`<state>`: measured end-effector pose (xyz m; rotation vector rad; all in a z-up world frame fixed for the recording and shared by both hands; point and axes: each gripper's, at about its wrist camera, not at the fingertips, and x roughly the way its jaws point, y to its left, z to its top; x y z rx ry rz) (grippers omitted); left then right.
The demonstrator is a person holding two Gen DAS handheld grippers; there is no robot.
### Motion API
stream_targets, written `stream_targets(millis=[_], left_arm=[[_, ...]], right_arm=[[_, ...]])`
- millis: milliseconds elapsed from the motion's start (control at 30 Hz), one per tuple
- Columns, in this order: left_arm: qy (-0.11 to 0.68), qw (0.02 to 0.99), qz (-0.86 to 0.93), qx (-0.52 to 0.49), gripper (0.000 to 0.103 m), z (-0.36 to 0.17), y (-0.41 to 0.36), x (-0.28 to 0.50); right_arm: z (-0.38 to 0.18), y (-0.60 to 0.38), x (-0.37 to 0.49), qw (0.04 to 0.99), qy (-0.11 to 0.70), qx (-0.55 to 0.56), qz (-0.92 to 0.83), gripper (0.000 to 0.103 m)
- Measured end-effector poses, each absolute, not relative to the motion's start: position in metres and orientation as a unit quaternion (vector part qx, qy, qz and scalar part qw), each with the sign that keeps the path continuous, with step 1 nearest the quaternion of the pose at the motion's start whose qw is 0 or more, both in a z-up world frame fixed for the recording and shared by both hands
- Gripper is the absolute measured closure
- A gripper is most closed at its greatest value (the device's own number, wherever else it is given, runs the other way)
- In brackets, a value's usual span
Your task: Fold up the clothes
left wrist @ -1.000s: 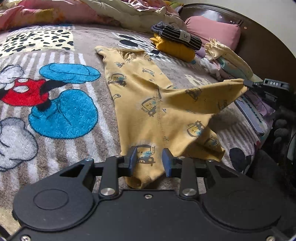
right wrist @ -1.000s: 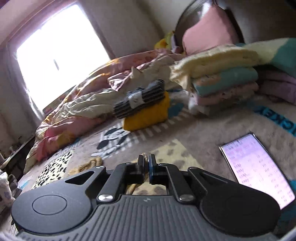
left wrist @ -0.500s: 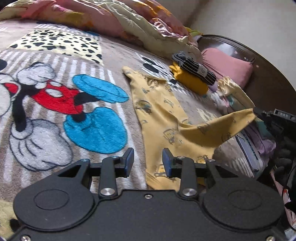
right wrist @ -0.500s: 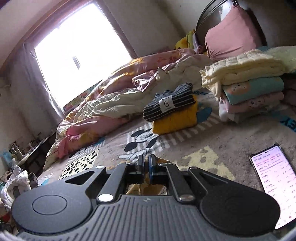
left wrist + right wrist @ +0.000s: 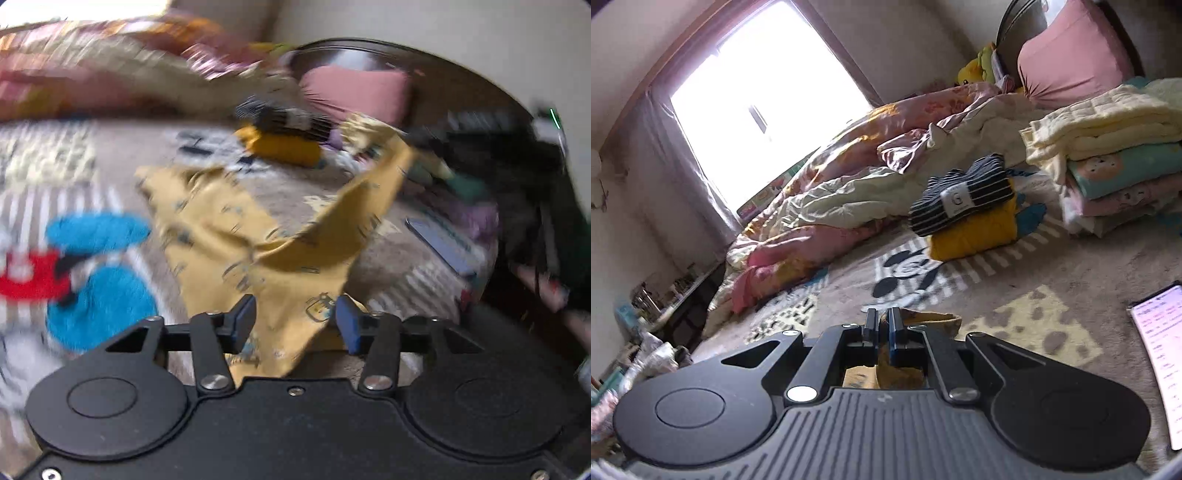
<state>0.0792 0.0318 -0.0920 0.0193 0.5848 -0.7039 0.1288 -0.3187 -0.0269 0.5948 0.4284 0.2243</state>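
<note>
Two folded stacks are seen ahead of the right hand-held gripper, which is clamped on a leg of the yellow trousers; these are spread on the bed, unfolded, under the released left hand-held gripper

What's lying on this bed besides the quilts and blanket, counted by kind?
Folded clothes piles: 2, the striped-on-yellow pile and the pastel stack
Unfolded yellow printed garment, pinched in the right claw: 1
Phone: 1
Pink pillow: 1
Yellow soft toy: 1
Total: 6
</note>
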Motion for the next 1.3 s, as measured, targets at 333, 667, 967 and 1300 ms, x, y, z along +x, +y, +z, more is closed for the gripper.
stream_targets(millis=[333, 667, 967, 1300], left_arm=[[0.212, 0.889, -0.325, 0.245, 0.066, -0.121, -0.025, 0.057], [0.249, 0.900, -0.324, 0.152, 0.099, -0.114, 0.011, 0.069], [0.322, 0.890, -0.293, -0.136, 0.102, -0.127, 0.088, 0.105], [0.359, 0.860, -0.299, -0.207, 0.102, -0.142, 0.093, 0.116]], right_arm=[[0.006, -0.290, 0.155, 0.921, 0.213, 0.306, 0.112, 0.096], [0.030, -0.269, 0.176, 0.927, 0.213, 0.292, 0.106, 0.096], [0.026, -0.220, 0.237, 0.946, 0.247, 0.186, 0.099, 0.096], [-0.006, -0.134, 0.316, 0.942, 0.313, 0.021, 0.118, 0.096]])
